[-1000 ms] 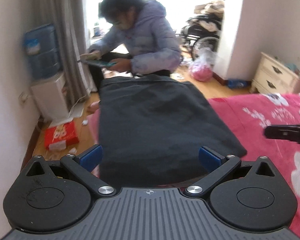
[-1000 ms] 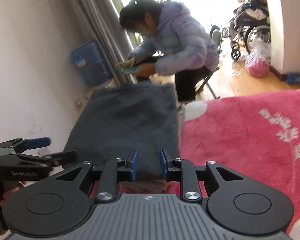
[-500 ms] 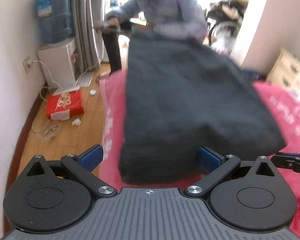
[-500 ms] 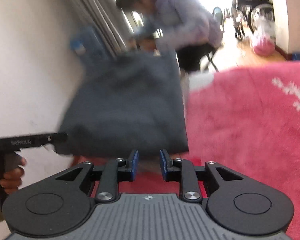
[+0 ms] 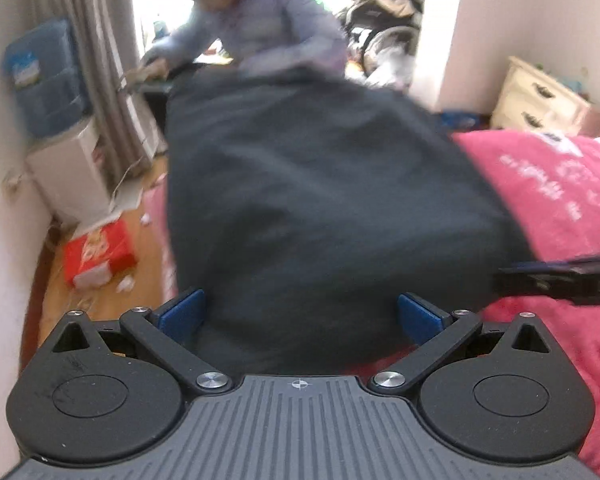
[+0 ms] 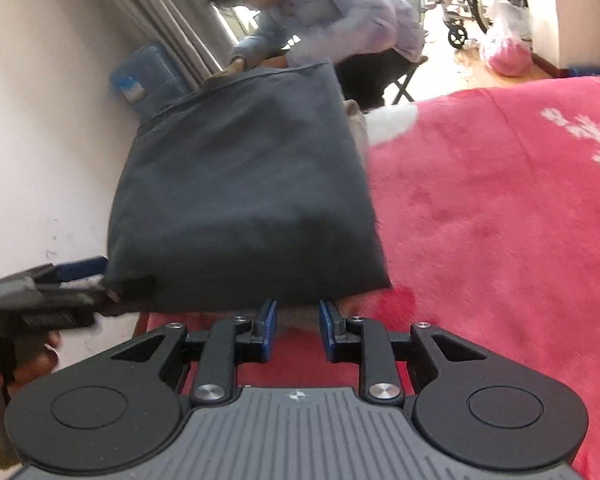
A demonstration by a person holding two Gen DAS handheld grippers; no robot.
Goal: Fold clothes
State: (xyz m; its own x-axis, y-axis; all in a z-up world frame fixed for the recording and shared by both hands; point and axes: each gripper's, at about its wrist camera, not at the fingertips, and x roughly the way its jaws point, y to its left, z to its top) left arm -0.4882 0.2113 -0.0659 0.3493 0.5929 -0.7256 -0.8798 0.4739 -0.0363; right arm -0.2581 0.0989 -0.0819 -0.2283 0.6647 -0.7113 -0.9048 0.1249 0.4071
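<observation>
Dark grey garment [image 5: 320, 200], folded into a broad rectangle, lying flat on the red blanket [image 5: 560, 200] along its left side, with the far hem reaching the blanket's far edge. Blurred in the left wrist view, sharper in the right.

Left gripper [image 5: 300, 316] low over the near left part of the blanket, tongs spread wide. Straddling the garment's near edge, blue pads clear of the cloth on both sides.

Right gripper [image 6: 297, 320] also low over the blanket, at the garment's near right corner. Tongs drawn narrow, pinching a paler grey fold of that garment between the pads.

Beyond the blanket's far edge, a seated person in a lilac jacket [image 6: 340, 12], bent forward. Off the blanket's left side, on the wooden floor, a red tissue pack [image 5: 98, 256].
</observation>
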